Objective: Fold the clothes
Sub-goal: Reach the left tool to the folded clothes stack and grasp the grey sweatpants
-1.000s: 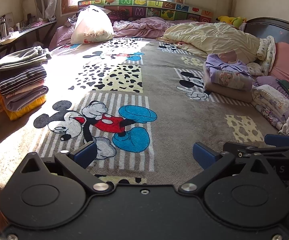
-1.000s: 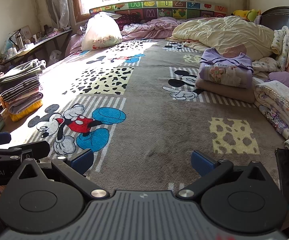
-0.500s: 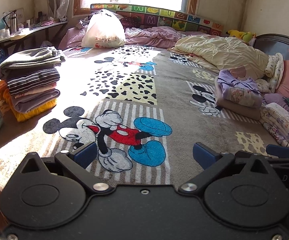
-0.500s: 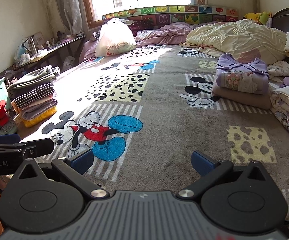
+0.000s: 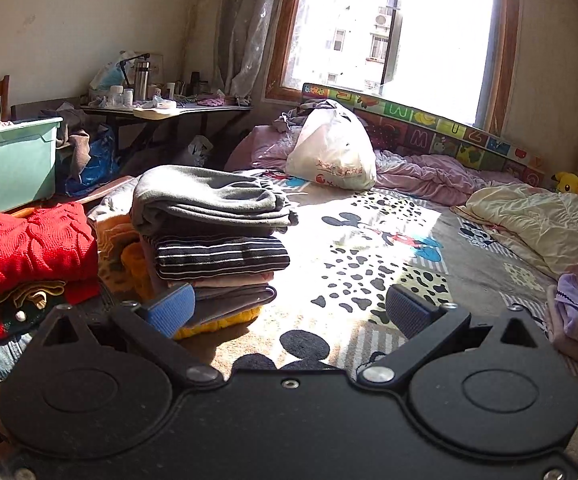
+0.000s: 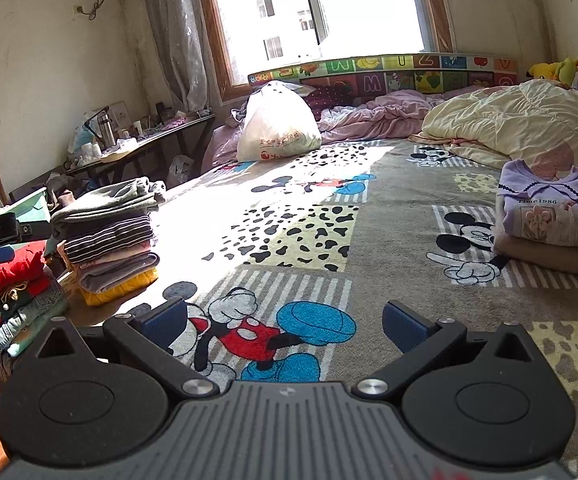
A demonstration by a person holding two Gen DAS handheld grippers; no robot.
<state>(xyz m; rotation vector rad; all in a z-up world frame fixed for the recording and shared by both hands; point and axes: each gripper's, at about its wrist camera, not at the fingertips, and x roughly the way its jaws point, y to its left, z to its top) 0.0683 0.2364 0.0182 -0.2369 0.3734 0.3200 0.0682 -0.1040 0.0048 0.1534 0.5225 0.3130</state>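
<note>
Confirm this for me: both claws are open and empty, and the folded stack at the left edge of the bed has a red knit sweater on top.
One detail is wrong. The stack is topped by a folded grey garment, clear in the left wrist view. The red knit sweater lies on a separate pile beside it. The rest holds: left claw and right claw are open and empty.

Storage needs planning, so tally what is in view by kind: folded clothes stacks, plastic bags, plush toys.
Folded clothes stacks: 3, namely the grey-topped striped stack, the red knitted sweater stack and the lilac sweatshirt stack
White plastic bag: 1
Yellow plush toy: 1
Total: 5
</note>
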